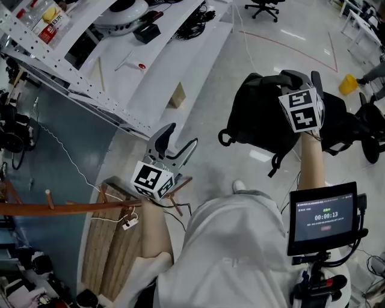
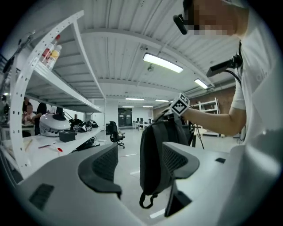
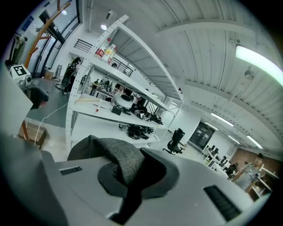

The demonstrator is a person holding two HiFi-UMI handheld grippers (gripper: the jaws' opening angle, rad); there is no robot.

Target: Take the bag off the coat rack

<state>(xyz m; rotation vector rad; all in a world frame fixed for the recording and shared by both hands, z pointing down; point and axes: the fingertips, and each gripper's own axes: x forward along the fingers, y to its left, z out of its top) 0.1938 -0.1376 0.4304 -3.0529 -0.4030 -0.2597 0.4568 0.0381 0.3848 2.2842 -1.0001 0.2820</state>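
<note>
Bright ceiling strip lights (image 2: 162,63); gripper views fisheye-warped, dark-cornered.

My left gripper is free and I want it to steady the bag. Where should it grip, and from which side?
Probably the strap loop dangling under the bag: it looks thin enough for the open left gripper jaws. Come straight ahead, a little lower, since the bag hangs upright in front of them. The right gripper holds the top handle.

White shelving (image 1: 78,81) at left, bottles (image 1: 48,19) on it; black office chair (image 1: 264,7) beyond, small lit screen (image 1: 323,218)
</note>
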